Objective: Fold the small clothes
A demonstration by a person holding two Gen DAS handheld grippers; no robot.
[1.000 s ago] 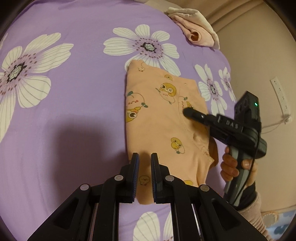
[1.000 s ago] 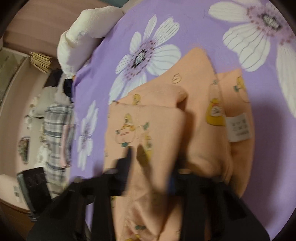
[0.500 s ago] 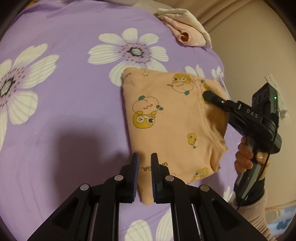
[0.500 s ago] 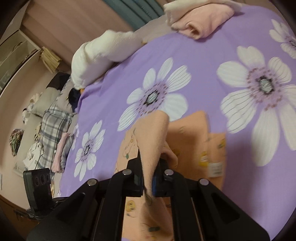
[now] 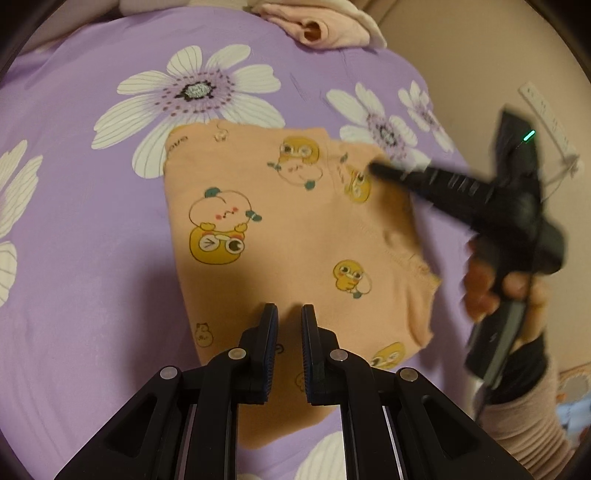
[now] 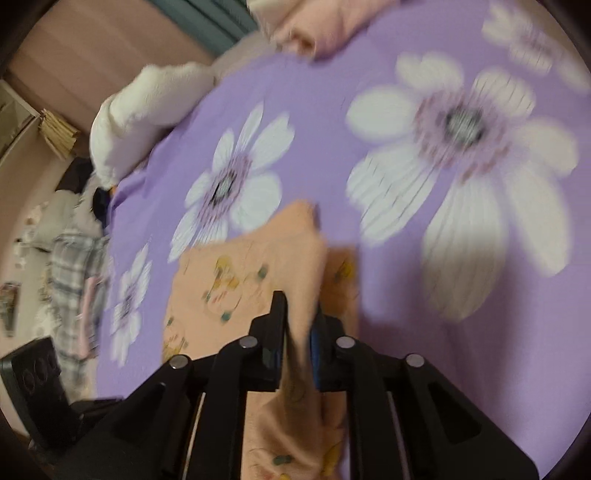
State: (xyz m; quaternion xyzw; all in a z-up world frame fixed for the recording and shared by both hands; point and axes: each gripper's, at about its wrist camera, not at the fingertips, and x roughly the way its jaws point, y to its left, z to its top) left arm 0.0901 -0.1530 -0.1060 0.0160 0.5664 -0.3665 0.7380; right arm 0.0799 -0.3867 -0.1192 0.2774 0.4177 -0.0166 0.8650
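A small peach garment (image 5: 280,236) printed with yellow cartoon ducks lies folded on the purple flowered bedspread (image 5: 92,258). My left gripper (image 5: 289,314) hovers over the garment's near edge, jaws a narrow gap apart, with nothing between them. My right gripper (image 6: 298,310) is shut on a raised fold of the same garment (image 6: 236,280) at its right edge. It also shows in the left wrist view (image 5: 373,170), blurred with motion, its tips on the cloth.
A pile of pink and cream clothes (image 5: 325,26) lies at the bed's far edge. A white pillow (image 6: 147,107) and plaid fabric (image 6: 74,280) lie beyond the bed's other side. A wall (image 5: 461,48) is close on the right.
My right gripper has carried the pinched edge of the garment across, and the garment now lies more spread and turned. My left gripper stays just above the near edge.
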